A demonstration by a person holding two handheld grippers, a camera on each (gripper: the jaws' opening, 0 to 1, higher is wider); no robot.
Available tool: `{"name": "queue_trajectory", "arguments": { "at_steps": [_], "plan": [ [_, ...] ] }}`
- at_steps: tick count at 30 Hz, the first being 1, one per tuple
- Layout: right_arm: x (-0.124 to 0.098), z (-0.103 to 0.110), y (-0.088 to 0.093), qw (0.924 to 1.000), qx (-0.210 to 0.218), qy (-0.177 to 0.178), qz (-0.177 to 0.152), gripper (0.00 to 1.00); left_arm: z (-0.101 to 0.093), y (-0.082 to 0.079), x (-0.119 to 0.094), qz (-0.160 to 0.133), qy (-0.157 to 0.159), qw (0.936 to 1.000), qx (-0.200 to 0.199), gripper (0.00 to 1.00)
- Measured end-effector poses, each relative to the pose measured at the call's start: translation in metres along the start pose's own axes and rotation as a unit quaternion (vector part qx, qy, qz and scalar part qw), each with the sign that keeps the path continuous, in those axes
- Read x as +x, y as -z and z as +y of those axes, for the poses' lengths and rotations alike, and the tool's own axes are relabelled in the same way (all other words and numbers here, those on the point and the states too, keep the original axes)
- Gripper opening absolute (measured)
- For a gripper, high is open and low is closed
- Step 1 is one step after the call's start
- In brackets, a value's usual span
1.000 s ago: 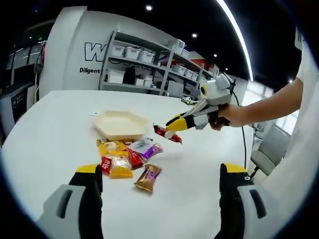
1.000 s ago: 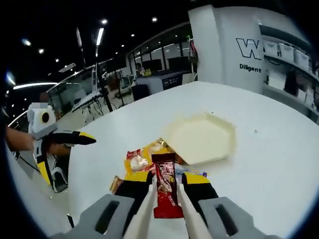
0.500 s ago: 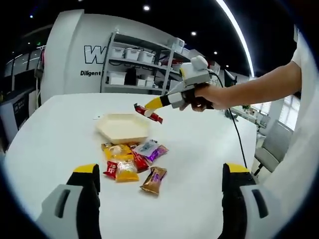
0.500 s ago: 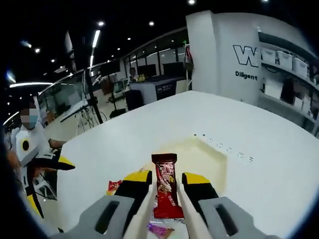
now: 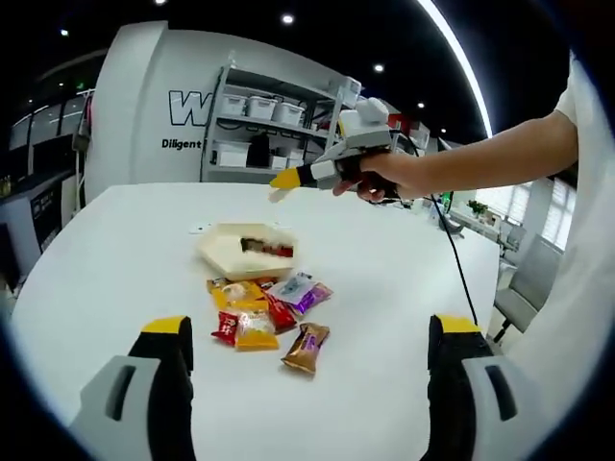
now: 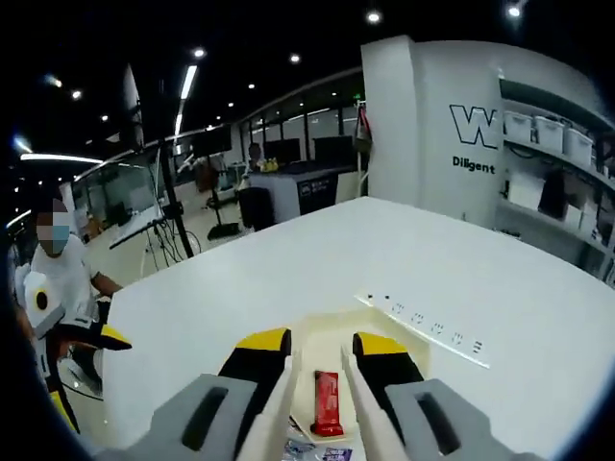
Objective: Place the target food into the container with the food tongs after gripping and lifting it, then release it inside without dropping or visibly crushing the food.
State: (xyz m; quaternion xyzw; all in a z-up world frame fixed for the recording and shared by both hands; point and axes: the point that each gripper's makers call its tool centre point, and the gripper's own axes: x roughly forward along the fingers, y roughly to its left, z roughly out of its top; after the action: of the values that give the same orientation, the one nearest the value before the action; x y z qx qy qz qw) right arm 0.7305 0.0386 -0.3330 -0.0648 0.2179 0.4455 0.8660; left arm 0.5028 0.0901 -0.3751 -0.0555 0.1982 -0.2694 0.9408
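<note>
One red snack bar (image 6: 327, 401) lies in the tray (image 5: 223, 252), seemingly clear below the spread tongs (image 6: 317, 384).

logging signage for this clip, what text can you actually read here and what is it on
"W": large dark letter on the white wall, cut off by shelving in the left gripper view.
"Diligent": small dark word under it on the same wall, cut off at its end in both views.
Print on the snack packets on the table: too small to read.
Print on the red packet in the tray: blurred, unreadable.
</note>
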Motion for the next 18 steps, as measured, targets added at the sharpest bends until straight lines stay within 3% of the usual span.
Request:
{"name": "queue_trajectory", "arguments": {
  "at_steps": [12,18],
  "plan": [
    [0.000,-0.018,0.006,1.0000,-0.004,0.002,0.004,0.21,-0.002,-0.002,0.003,-0.002,0.004,1.0000,0.005,0.99],
    [-0.006,-0.015,0.028,0.9998,-0.001,0.000,0.018,0.21,0.000,-0.001,0.003,-0.003,0.006,1.0000,0.005,0.99]
  ]
}}
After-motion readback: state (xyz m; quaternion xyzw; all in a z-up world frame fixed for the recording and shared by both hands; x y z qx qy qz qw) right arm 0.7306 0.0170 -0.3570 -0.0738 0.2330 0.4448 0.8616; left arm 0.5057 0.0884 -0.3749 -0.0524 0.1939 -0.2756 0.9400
